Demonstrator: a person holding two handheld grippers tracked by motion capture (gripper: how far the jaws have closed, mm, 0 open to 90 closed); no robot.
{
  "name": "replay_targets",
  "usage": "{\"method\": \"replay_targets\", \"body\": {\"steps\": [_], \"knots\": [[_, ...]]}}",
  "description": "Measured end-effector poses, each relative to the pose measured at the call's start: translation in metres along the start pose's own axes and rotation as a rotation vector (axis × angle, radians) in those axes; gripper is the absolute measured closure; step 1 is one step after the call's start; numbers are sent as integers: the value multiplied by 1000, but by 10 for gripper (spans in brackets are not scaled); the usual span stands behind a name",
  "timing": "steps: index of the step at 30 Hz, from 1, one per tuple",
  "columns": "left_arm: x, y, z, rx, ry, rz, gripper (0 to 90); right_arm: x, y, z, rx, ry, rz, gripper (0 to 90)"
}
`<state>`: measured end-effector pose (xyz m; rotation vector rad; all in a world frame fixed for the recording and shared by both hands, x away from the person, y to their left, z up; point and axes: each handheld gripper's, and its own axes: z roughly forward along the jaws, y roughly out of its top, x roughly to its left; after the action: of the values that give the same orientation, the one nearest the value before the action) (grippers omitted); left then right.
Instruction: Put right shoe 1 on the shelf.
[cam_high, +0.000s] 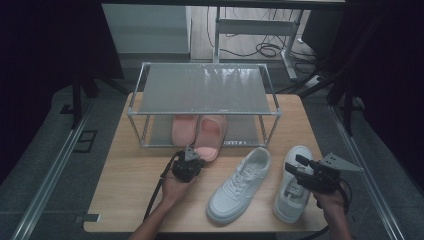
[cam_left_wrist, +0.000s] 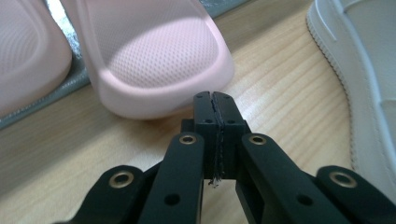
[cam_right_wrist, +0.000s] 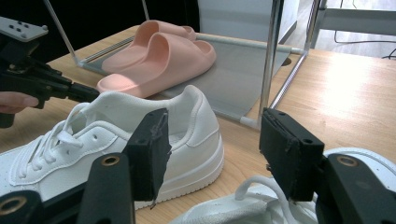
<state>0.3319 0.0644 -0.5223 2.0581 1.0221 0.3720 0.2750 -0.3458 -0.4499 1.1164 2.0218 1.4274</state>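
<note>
The work in hand looks like stowing footwear on the two-tier metal-framed shoe rack (cam_high: 204, 90) at the back of the light wooden bench (cam_high: 135, 185). The pair of soft pink foam slides sits on the rack's lower grey shelf (cam_right_wrist: 243, 74): the left pink slide (cam_high: 183, 129) lies fully inside, while the right pink slide (cam_high: 211, 136) pokes its rounded end out over the front rail onto the bench.

The left gripper (cam_high: 192, 156) sits right at that protruding end, jaws pressed fully together with nothing between them; in the left gripper view the closed tips (cam_left_wrist: 215, 105) rest against or just short of the slide's rim (cam_left_wrist: 159, 70), too close to tell which. The step is most likely nudging this slide back into line with its mate. The next move calls for a straight, level push along the slide's length, low on the sole edge, so the soft foam slides rather than tips or twists against its neighbour.

The right gripper (cam_high: 296, 168) hovers over the heel opening of the white lace-up trainer on the right (cam_high: 291, 187), jaws spread wide and empty; in its own view the pads (cam_right_wrist: 292, 154) straddle open air above the laces. The other white leather trainer (cam_high: 241, 184) lies diagonally between the two hands, untouched.

The left forearm reaches forward from the bottom edge, hand wrapped round the gripper's body, pointing it low toward the rack. The right hand holds its gripper angled up and leftward, its grey triangular plate tilted to the outside.
</note>
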Motion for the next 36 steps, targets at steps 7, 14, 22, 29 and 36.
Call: {"method": "replay_targets", "body": {"steps": [7, 14, 22, 29, 36], "knots": [[-1, 6, 8, 4, 4, 5, 900, 0, 0, 1, 2, 1, 0, 429], [-1, 14, 17, 20, 21, 16, 900, -1, 0, 0, 1, 1, 0, 429], [2, 19, 26, 5, 41, -13, 900, -1, 0, 0, 2, 1, 1, 429], [4, 23, 32, 2, 57, -17, 900, -1, -1, 0, 1, 1, 3, 429], [6, 25, 36, -15, 80, -35, 900, -1, 0, -1, 1, 0, 2, 429]]}}
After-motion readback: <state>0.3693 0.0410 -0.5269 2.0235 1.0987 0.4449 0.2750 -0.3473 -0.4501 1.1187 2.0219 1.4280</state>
